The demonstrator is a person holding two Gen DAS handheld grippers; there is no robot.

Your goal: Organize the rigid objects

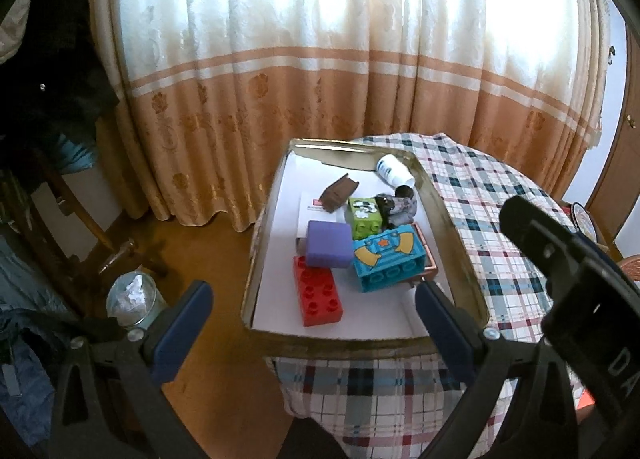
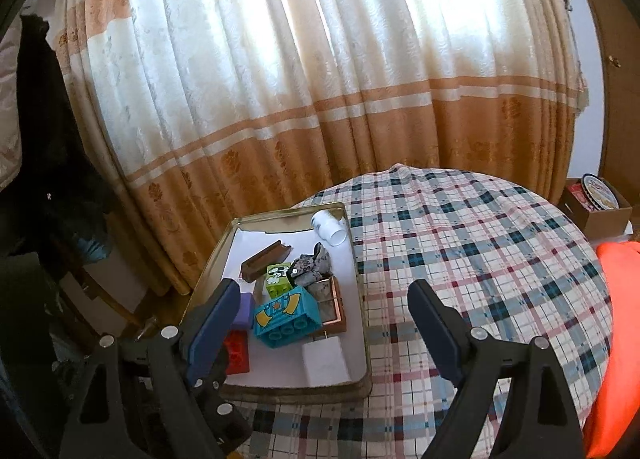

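A metal tray (image 1: 264, 219) (image 2: 362, 323) lined with white paper sits at the left edge of the plaid-covered table (image 2: 480, 259). In it lie a red brick (image 1: 318, 295), a purple block (image 1: 328, 245), a teal printed brick (image 1: 386, 261) (image 2: 286, 317), a green printed brick (image 1: 364, 217) (image 2: 278, 279), a brown channel piece (image 1: 339, 192) (image 2: 267, 255), a white bottle on its side (image 1: 394, 170) (image 2: 330, 228), a grey stone-like figure (image 2: 312, 265) and a copper frame (image 2: 334, 307). My left gripper (image 1: 312, 295) is open and empty in front of the tray. My right gripper (image 2: 320, 295) is open and empty above the tray's near end.
A long curtain (image 1: 320, 79) hangs behind the table. A glass jar with crumpled paper (image 1: 134, 301) stands on the wooden floor at the left. A cardboard box with a round tin (image 2: 598, 201) stands at the far right. An orange cloth (image 2: 620, 339) lies at the right edge.
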